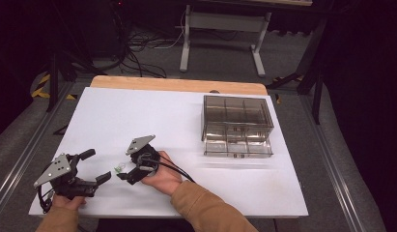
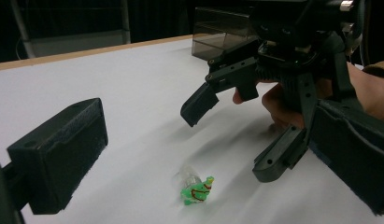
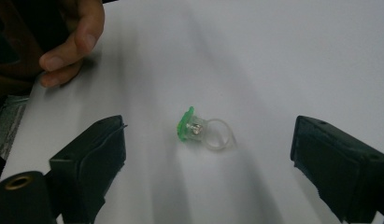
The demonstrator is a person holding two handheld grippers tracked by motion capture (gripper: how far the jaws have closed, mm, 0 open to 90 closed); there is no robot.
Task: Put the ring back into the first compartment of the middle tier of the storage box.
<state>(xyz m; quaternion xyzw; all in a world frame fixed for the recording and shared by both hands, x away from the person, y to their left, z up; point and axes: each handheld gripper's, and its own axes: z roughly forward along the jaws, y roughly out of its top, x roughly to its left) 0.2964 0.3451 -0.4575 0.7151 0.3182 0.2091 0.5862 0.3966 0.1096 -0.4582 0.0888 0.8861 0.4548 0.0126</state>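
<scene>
A small green toy ring (image 1: pixel 120 168) with a clear band lies on the white tabletop (image 1: pixel 186 121). My right gripper (image 1: pixel 124 166) points left at it, open, with a jaw on either side and neither touching it. In the right gripper view the ring (image 3: pixel 192 127) lies a little ahead of the open jaws, whose midpoint (image 3: pixel 215 161) is just short of it. My left gripper (image 1: pixel 97 165) sits to the ring's left, open and empty. In the left gripper view the ring (image 2: pixel 197 189) lies on the table between my wide jaws, and the right gripper (image 2: pixel 236 140) hangs just above and beyond it.
A smoky clear compartment box (image 1: pixel 237 125) stands at the table's right, its drawer part pulled toward me; it also shows as the box (image 2: pixel 217 32) far off. A hand's fingers (image 3: pixel 73 42) rest on the table past the ring. Cables and desk legs lie beyond the far edge.
</scene>
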